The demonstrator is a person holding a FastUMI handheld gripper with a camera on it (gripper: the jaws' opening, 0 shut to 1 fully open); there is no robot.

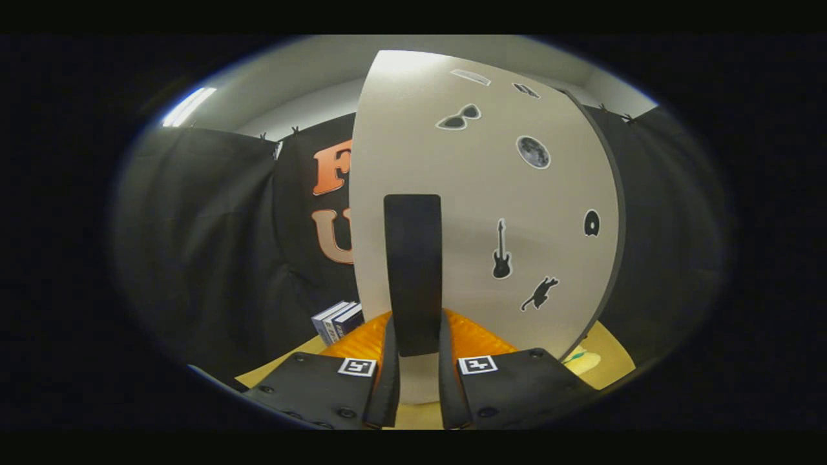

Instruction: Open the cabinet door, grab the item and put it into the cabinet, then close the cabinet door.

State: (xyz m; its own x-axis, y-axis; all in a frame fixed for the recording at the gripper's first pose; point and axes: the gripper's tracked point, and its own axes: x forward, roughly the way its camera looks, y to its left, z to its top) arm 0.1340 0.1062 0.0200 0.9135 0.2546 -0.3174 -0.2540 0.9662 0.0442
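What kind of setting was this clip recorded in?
Likely a staged recording booth, not a home: black cloth walls, a sticker-decorated cabinet door on a yellow tabletop, and the tongs closed on the door's black handle.

Black cloth wall (213, 245), ceiling light (188, 105)

Yellow tabletop (610, 361) — orange mat (475, 339), small boxes (337, 321), cabinet (452, 194) on it.

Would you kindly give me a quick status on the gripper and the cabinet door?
Gripper shut on door handle. Cabinet door swung partway, stickers facing the camera. Books beyond, left of the door; nothing in the way.
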